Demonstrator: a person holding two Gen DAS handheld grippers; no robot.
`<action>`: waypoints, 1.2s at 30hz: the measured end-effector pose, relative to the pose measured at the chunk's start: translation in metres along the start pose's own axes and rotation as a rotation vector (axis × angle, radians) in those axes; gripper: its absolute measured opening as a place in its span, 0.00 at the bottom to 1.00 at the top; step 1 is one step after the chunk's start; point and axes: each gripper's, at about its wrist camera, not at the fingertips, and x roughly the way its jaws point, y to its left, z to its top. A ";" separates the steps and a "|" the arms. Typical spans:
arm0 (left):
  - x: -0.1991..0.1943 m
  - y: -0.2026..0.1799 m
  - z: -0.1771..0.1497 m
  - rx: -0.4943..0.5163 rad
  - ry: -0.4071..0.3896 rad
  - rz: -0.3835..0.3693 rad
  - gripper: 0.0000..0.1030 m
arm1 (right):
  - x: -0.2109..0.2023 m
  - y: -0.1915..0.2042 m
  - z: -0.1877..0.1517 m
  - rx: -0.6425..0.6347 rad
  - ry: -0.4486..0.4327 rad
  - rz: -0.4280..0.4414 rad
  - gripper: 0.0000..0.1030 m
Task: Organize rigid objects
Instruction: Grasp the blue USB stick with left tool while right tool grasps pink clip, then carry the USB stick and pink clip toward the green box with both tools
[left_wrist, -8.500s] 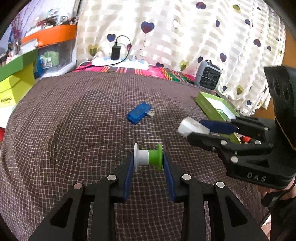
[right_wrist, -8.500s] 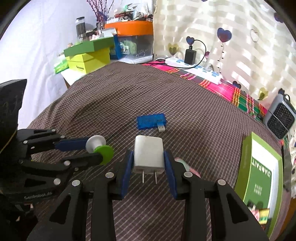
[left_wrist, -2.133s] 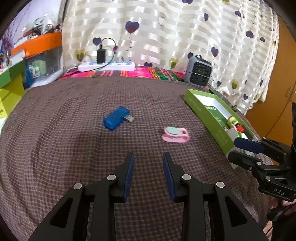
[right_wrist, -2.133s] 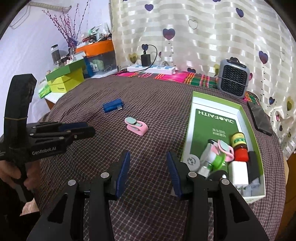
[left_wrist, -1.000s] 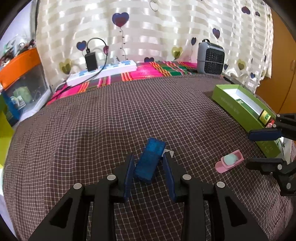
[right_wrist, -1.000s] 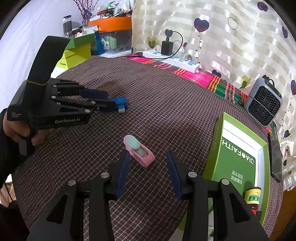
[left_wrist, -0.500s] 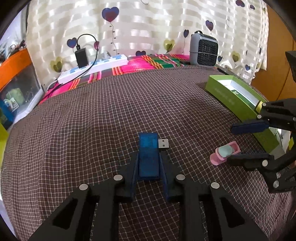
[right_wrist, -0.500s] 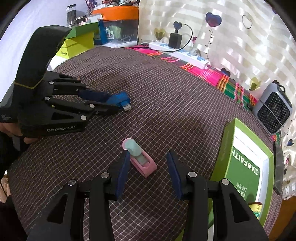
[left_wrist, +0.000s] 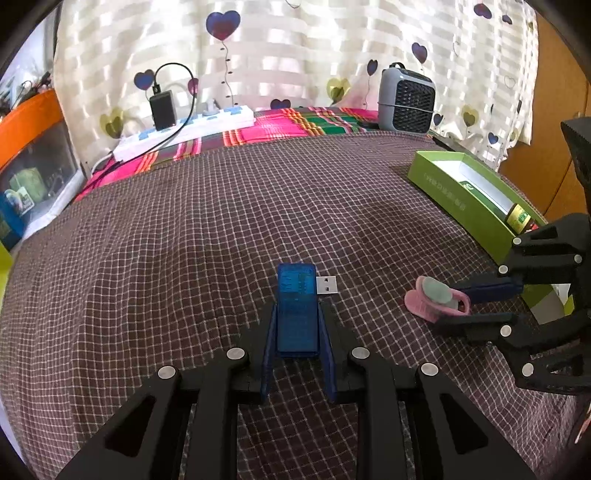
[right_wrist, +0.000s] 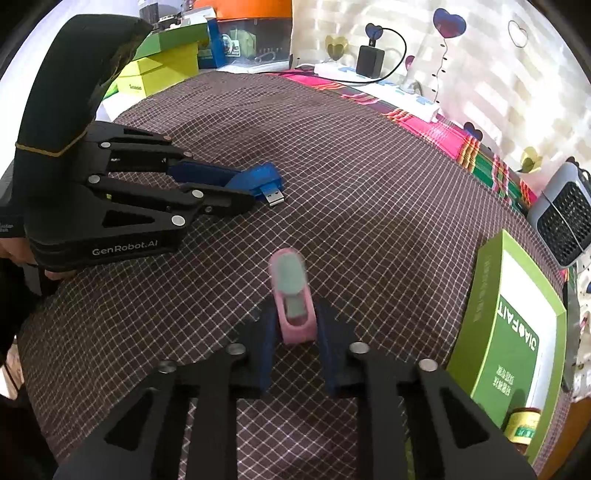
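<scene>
Heart-printed curtains (left_wrist: 295, 48) hang behind a bed-like surface covered by a brown checked cloth (left_wrist: 184, 229). From the left wrist view, the left gripper (left_wrist: 297, 321) pinches a blue USB stick (left_wrist: 297, 306) between its pads, the metal plug jutting right at the far end. At right, the right gripper (left_wrist: 458, 306) grips a pink clip (left_wrist: 436, 297) just in front of a green box (left_wrist: 465, 192), which lies along the right edge. A grey fan heater (left_wrist: 406, 98) and a white power strip (left_wrist: 184, 129) sit at the far side.

From the right wrist view, the right gripper (right_wrist: 295, 325) is pressed together on the pink clip (right_wrist: 293, 295) on the checked cloth (right_wrist: 369, 184). To the left, the left gripper (right_wrist: 236, 188) clamps the blue USB stick (right_wrist: 255, 179). The green box (right_wrist: 517, 332) lies at right, yellow-green boxes (right_wrist: 162, 62) far left.
</scene>
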 end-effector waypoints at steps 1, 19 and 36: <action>-0.001 -0.001 -0.001 -0.002 0.000 0.000 0.20 | -0.001 0.000 -0.001 0.011 -0.002 -0.004 0.18; -0.044 -0.049 -0.038 -0.145 -0.039 -0.001 0.20 | -0.056 -0.003 -0.043 0.217 -0.143 -0.005 0.18; -0.110 -0.123 -0.055 -0.132 -0.132 -0.023 0.20 | -0.119 0.008 -0.093 0.330 -0.274 -0.069 0.18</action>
